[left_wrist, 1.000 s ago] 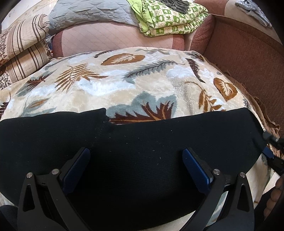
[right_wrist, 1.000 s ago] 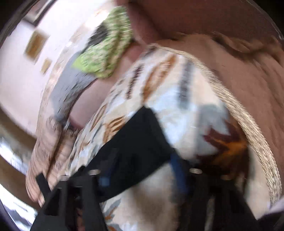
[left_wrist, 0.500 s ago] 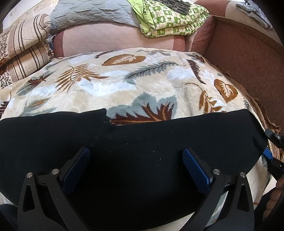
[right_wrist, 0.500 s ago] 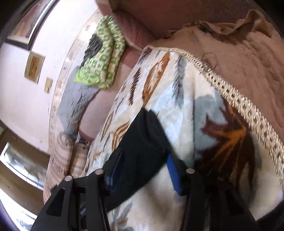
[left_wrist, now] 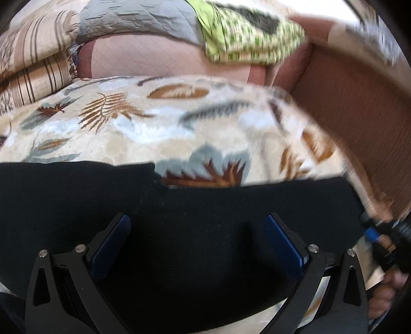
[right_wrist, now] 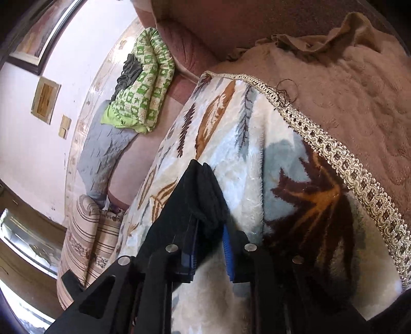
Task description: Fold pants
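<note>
The left gripper (left_wrist: 197,241) hovers low over black pants (left_wrist: 179,221), its 2 blue-padded fingers (left_wrist: 282,246) spread wide with nothing pinched between them. The pants lie flat in a broad band across the near edge of a leaf-print blanket (left_wrist: 159,133) that covers a sofa seat. At the band's right end, the right gripper (right_wrist: 209,246) is closing its jaws on a bunched corner of the cloth, which stands between the blue pads (right_wrist: 227,251) and rises from them as a narrow ridge; the same tool shows at the far right of the left view, with part of a hand (left_wrist: 385,290) below it. Past the pants, the blanket's braided trim (right_wrist: 334,154) runs beside a brown throw (right_wrist: 346,84). Farther back, a striped cushion (left_wrist: 33,69), a grey quilt (left_wrist: 133,20) and a folded green-and-white quilt (right_wrist: 143,84) sit along the sofa back (left_wrist: 154,59). Behind them, 2 small frames (right_wrist: 45,99) hang on a pale wall.
</note>
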`<state>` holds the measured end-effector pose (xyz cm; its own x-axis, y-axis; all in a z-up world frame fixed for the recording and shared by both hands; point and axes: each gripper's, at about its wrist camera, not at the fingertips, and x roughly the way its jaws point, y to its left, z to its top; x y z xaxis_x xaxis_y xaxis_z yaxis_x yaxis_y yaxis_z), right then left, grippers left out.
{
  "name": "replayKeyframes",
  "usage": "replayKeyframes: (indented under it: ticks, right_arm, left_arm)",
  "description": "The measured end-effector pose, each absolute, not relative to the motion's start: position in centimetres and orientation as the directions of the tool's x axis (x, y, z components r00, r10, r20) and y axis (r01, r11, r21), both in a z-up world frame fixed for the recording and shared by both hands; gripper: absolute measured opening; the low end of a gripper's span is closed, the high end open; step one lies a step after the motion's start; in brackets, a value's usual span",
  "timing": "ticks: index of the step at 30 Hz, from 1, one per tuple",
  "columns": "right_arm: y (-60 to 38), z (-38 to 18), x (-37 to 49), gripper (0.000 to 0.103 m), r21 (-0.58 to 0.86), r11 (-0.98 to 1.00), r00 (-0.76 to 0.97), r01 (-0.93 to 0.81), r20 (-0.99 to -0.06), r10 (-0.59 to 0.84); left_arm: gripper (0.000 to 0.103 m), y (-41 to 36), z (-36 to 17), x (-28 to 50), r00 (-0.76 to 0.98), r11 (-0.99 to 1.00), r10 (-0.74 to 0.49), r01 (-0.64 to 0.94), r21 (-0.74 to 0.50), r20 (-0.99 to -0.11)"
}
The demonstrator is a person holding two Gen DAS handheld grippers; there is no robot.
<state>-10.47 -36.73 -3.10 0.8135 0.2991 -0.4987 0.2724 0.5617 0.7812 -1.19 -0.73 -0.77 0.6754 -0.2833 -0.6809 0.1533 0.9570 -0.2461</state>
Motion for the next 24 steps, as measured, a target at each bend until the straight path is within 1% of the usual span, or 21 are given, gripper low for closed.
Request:
replayKeyframes:
  ticks: [1,3,4,6,8,12,13,15,16,18,22,24]
  right_arm:
    - [-36.7,-3.1,-10.4,0.010,0.782,0.563,0.814,0.265,-0.495,0.304]
    - [-36.5,-2.5,-10.5,0.009,0.774,0.582,0.820,0.251,-0.489,0.298]
    - [-36.3,-2.2,-10.5,0.009,0.770,0.591,0.822,0.242,-0.486,0.296]
    - [-36.0,-1.7,-10.5,0.009,0.762,0.607,0.824,0.225,-0.481,0.298]
    - [-35.6,-1.3,-10.4,0.009,0.760,0.616,0.824,0.210,-0.477,0.308]
    - [-34.1,-0.3,-10.2,0.009,0.736,0.661,0.812,0.147,-0.472,0.345]
    - [-33.5,0.0,-10.1,0.009,0.727,0.676,0.807,0.122,-0.469,0.359]
    - [-31.9,0.7,-9.8,0.009,0.699,0.713,0.786,0.059,-0.472,0.398]
    - [-31.0,0.9,-9.6,0.009,0.687,0.726,0.773,0.024,-0.474,0.422]
    - [-29.1,1.3,-9.2,0.009,0.668,0.743,0.749,-0.036,-0.474,0.463]
    - [-24.9,2.3,-8.4,0.009,0.666,0.721,0.694,-0.192,-0.427,0.579]
    - [-22.0,2.6,-7.9,0.009,0.655,0.713,0.655,-0.251,-0.427,0.623]
  left_arm:
    - [0.103,0.0,-0.3,-1.3,0.696,0.948,-0.301,0.143,-0.284,-0.652]
    - [0.103,2.1,1.0,-1.5,0.748,0.940,-0.272,0.071,-0.335,-0.606]
    - [0.103,2.8,1.6,-1.4,0.759,0.943,-0.246,0.043,-0.331,-0.603]
    - [0.103,3.9,2.6,-0.8,0.760,0.960,-0.179,-0.003,-0.279,-0.625]
    - [0.103,4.9,3.1,0.3,0.727,0.967,-0.156,-0.025,-0.253,-0.668]
    - [0.103,7.8,3.1,1.6,0.674,0.958,-0.168,-0.061,-0.281,-0.720]
    - [0.103,8.3,2.9,1.6,0.676,0.954,-0.168,-0.070,-0.290,-0.717]
    - [0.103,10.4,2.3,1.5,0.692,0.927,-0.165,-0.134,-0.349,-0.703]
    - [0.103,11.6,1.7,1.5,0.688,0.895,-0.171,-0.190,-0.403,-0.706]
    - [0.103,13.0,0.8,1.4,0.681,0.840,-0.209,-0.242,-0.485,-0.702]
    - [0.103,13.4,0.2,1.6,0.670,0.813,-0.242,-0.254,-0.524,-0.702]
    - [0.103,13.4,0.1,1.6,0.674,0.805,-0.260,-0.244,-0.541,-0.691]
